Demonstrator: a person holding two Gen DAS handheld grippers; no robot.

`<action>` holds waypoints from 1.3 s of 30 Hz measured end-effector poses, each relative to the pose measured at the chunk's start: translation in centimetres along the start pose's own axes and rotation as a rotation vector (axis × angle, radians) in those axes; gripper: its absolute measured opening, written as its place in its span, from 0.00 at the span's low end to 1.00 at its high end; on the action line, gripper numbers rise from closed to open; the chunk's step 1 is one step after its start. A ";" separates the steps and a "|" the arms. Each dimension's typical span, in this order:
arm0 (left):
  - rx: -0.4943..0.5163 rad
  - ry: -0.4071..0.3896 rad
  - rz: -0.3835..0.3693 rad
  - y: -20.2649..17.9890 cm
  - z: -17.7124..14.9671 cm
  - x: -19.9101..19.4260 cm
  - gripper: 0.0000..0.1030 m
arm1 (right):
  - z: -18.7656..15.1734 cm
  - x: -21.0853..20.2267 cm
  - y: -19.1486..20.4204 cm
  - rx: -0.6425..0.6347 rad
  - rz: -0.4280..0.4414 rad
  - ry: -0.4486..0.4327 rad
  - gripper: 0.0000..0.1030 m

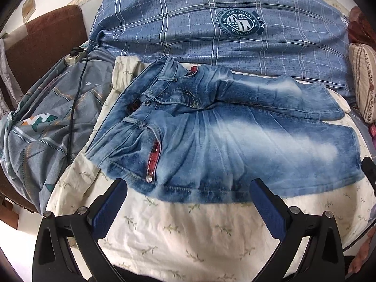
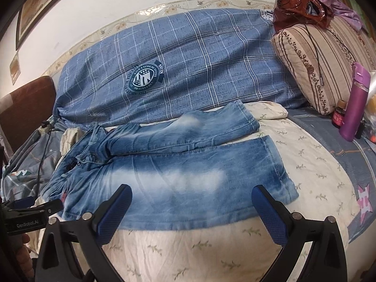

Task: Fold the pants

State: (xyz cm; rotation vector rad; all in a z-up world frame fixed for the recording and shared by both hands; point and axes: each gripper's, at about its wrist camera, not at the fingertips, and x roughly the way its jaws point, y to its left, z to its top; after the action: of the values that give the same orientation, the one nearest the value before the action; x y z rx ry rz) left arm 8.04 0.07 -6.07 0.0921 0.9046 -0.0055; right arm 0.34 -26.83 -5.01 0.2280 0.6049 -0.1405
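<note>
Blue faded denim pants (image 1: 211,131) lay flat on a soft cream sheet with little leaf prints (image 1: 183,230), waist to the left and both legs spread apart. Both the left gripper (image 1: 188,195) and the right gripper (image 2: 191,199) hung spread wide, near the pants' closest edge, holding nothing.

I am in a home bedroom: a bed with a cream leaf-print sheet (image 2: 211,253), a blue plaid duvet (image 2: 199,65), a striped floral pillow (image 2: 312,65), a framed picture (image 2: 44,2) on the wall.
</note>
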 end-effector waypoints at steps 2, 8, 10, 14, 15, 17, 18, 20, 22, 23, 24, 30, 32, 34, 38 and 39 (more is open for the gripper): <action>0.001 -0.001 0.004 0.0 0.6 0.6 1.00 | 0.5 0.6 -0.1 0.000 -0.006 -0.002 1.00; 0.019 0.015 0.011 -0.1 2.6 2.8 1.00 | 2.9 2.9 -0.8 -0.002 -0.017 -0.021 1.00; 0.021 0.036 -0.004 0.2 3.5 3.7 1.00 | 4.2 3.7 -1.6 -0.008 -0.024 -0.027 1.00; 0.016 0.073 -0.010 1.7 6.7 6.1 1.00 | 7.2 5.7 -4.6 0.035 -0.042 -0.024 1.00; 0.009 0.084 -0.013 2.1 7.3 6.6 1.00 | 8.1 6.5 -5.5 0.045 -0.049 -0.017 1.00; -0.006 0.104 -0.019 3.1 9.3 7.9 1.00 | 10.2 8.5 -7.5 0.077 -0.054 0.004 1.00; -0.007 0.108 -0.015 3.6 10.3 8.6 1.00 | 11.1 9.5 -8.3 0.098 -0.048 0.013 1.00; 0.000 0.109 0.008 4.4 12.5 10.0 1.00 | 13.0 11.7 -9.6 0.134 -0.024 0.028 0.99; 0.014 0.122 0.013 5.1 15.2 12.0 1.00 | 15.0 14.5 -10.5 0.148 -0.005 0.062 0.99; 0.016 0.132 0.005 5.3 16.1 12.8 1.00 | 15.7 15.6 -10.7 0.152 0.000 0.078 0.97; 0.018 0.148 -0.007 5.7 17.4 13.8 1.00 | 16.5 17.3 -11.1 0.158 0.002 0.102 0.96; -0.114 0.205 -0.009 8.2 23.7 19.9 1.00 | 17.3 24.8 -12.3 0.203 -0.028 0.248 0.78; -0.132 0.242 -0.019 8.1 24.6 21.6 1.00 | 17.2 26.1 -12.6 0.195 -0.042 0.261 0.78; -0.132 0.263 -0.029 7.4 25.1 23.2 0.98 | 16.8 27.0 -12.8 0.207 -0.040 0.271 0.78; -0.113 0.306 -0.086 5.6 25.8 25.8 0.63 | 16.7 28.3 -13.1 0.212 -0.046 0.273 0.78; -0.101 0.325 -0.114 5.3 25.8 26.2 0.55 | 16.6 28.7 -13.1 0.209 -0.048 0.276 0.78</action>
State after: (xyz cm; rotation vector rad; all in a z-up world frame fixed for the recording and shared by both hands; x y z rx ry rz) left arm 44.70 4.13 -10.43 -0.0550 1.2323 -0.0518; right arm 30.17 -45.47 -10.52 0.4404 0.8714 -0.2210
